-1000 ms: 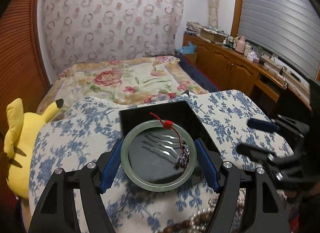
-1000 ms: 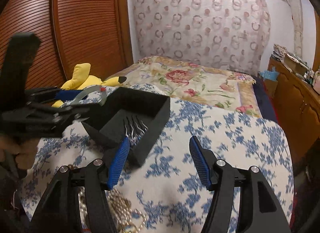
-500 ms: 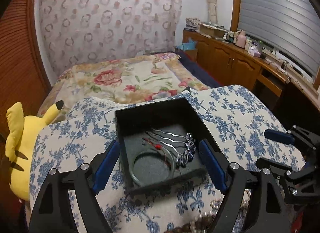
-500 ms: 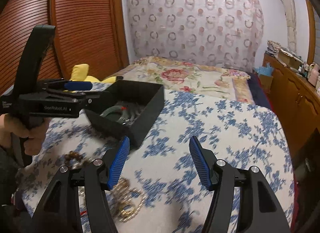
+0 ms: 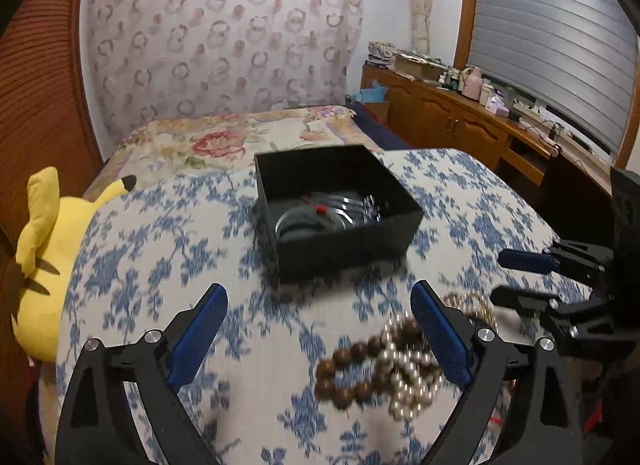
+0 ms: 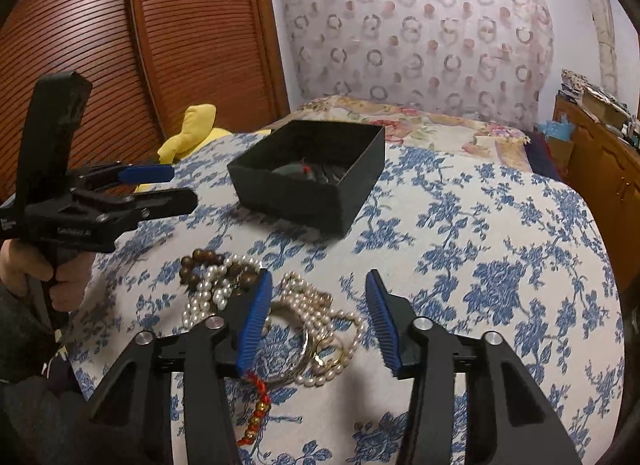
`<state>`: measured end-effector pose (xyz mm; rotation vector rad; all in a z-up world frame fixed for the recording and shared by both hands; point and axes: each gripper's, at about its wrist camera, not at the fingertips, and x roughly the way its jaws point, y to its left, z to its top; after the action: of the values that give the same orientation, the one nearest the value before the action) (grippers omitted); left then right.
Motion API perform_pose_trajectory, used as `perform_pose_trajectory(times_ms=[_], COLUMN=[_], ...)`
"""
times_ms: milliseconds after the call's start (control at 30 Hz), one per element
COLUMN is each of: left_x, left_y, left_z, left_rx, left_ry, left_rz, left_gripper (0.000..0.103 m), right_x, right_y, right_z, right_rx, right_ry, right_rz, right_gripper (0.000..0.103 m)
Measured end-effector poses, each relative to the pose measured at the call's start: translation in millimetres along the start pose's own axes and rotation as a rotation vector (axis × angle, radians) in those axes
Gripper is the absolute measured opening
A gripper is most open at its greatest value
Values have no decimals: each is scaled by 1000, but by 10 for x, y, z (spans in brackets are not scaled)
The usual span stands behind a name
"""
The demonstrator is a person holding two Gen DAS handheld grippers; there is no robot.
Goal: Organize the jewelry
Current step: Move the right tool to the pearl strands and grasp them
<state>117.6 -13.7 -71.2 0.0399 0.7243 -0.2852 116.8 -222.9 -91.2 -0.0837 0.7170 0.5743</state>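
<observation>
We list one black box (image 5: 344, 233), open-topped, standing on the table (image 5: 168, 265) under a blue-flowered cloth, towards the far side. Inside it we see a pale green bangle (image 5: 304, 221) with a red knot, lying flat, and a row of silver hairpins (image 5: 356, 205) just to its right.

On the near part of the table we count a heap of loose pieces: a brown wooden bead bracelet (image 6: 200, 265), a white pearl strand (image 6: 216, 289) tangled over it, a second pearl strand (image 6: 320, 313) to the right, thin metal rings (image 6: 316, 353) beneath that, and a red cord with gold beads (image 6: 256, 413) nearest of all.

Left gripper (image 5: 316, 329): its jaws stand wide and have just been opening, with only cloth between them; the brown beads lie just beside its right finger. It hangs over the table on the near side of the box. A hand (image 6: 36, 273) holds its handle at the left edge of the right wrist view.

Right gripper (image 6: 316, 317): its jaws stand partly apart and have just been closing; the second pearl strand lies between them on the cloth, and the pads do not press on it.

A yellow plush toy (image 5: 44, 265) sits at the table's left edge.
</observation>
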Motion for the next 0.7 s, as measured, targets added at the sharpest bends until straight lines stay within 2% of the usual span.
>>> perform_pose_trajectory(times_ms=[67, 200, 433, 700], left_x=[8, 13, -12, -40], left_y=[-16, -22, 58, 136], left_z=[-84, -225, -430, -497], left_rx=[14, 33, 19, -5], left_ry=[18, 46, 80, 86], left_rz=[-2, 0, 1, -1], left_gripper=[90, 90, 91, 91], right_x=[24, 58, 204, 372], right_y=[24, 68, 246, 329], right_z=[-26, -30, 48, 65], right_rx=[-7, -17, -68, -133], right_ry=[17, 30, 54, 119], right_rz=[-1, 22, 55, 30], right_gripper=[41, 38, 26, 24])
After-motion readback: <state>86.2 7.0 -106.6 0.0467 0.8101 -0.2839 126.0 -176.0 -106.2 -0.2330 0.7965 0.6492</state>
